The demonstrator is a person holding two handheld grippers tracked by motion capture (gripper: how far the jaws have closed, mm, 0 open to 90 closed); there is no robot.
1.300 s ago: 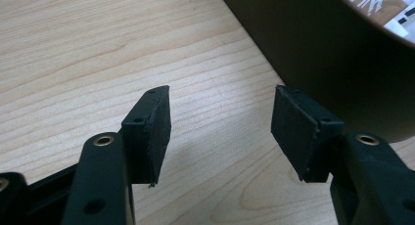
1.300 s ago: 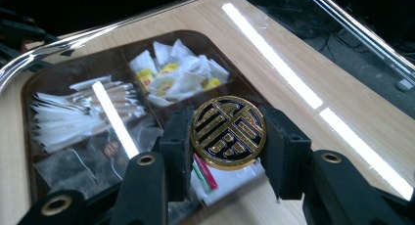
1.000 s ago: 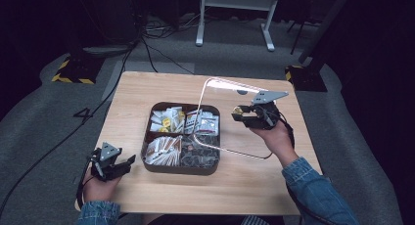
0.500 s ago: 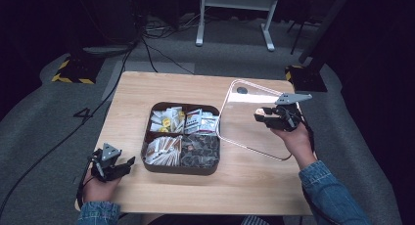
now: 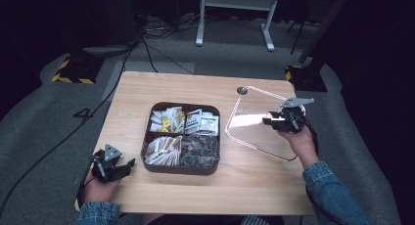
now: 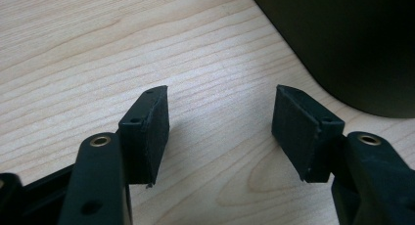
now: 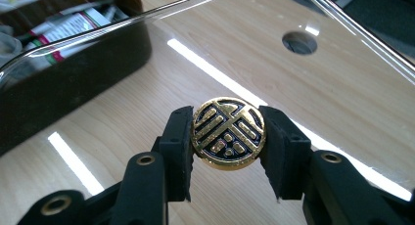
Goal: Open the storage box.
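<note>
At 3 o'clock on the wooden surface (image 5: 254, 186), the right claw (image 7: 229, 137) pinches the round gold knob (image 7: 228, 133) of a clear lid (image 5: 254, 124), lifted beside the dark tray (image 5: 180, 166). At 8 o'clock, the left claw (image 6: 220, 129) gapes wide, holding nothing.

Bright table, dark surroundings, lid glare

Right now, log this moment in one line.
right tool: shut on lid knob | clear lid: beside tray | left tool: open, empty
</note>
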